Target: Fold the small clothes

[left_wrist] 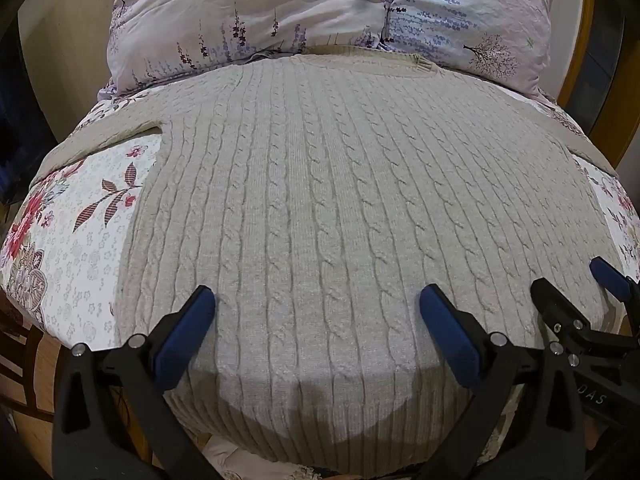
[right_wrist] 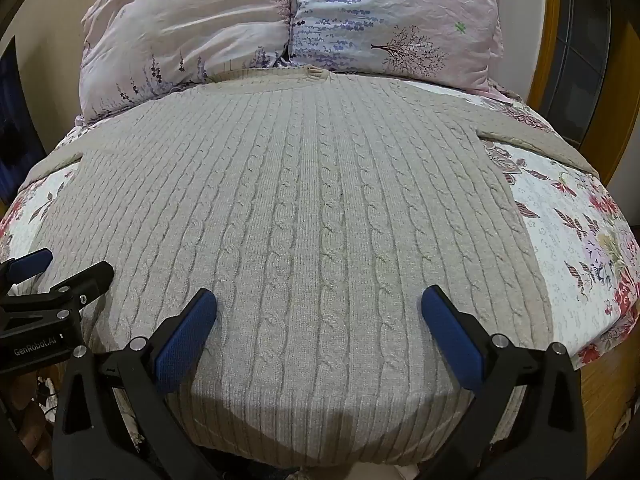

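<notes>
Grey sweater lies flat, neckline toward pillows.

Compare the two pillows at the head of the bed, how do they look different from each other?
In the right wrist view, the left pillow is mostly plain pale pink with lavender sprigs near its lower edge, while the right pillow carries rows of purple flowers and a dark bare tree. The left pillow also shows a single green mark, the right pillow another near its right side. Both are wrinkled, lean side by side, and sit just behind the sweater.
</notes>
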